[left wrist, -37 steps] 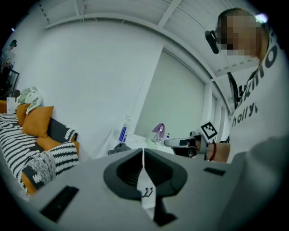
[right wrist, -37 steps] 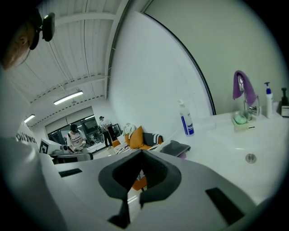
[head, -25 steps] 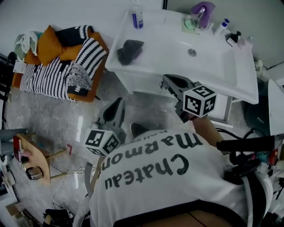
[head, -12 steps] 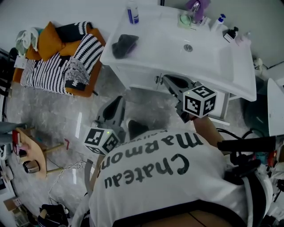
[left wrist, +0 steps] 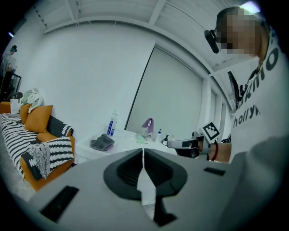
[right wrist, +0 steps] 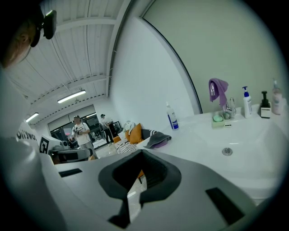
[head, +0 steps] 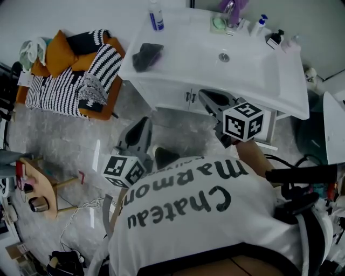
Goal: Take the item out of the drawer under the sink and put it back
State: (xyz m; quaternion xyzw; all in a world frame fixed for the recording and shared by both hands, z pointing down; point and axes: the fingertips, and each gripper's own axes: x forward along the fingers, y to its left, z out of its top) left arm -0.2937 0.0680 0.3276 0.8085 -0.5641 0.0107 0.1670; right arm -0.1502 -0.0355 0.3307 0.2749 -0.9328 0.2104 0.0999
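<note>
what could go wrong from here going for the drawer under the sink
The left gripper and right gripper are both shut and empty, so either may bump the small handles rather than catch them. The right gripper looks out over the sink counter; going down to the cabinet front, it could clip the rim. The dark cloth lies near the counter's edge and might get knocked off.

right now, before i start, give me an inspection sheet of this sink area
surface: white sink top, bare around the drain
job's things: cabinet front under the sink looks closed; item not seen
clutter: dark cloth, blue bottle, soap dish, pump bottle
grippers: left gripper shut, empty; right gripper shut, empty
cables: white cable on the floor
surroundings: orange sofa with striped blanket
</note>
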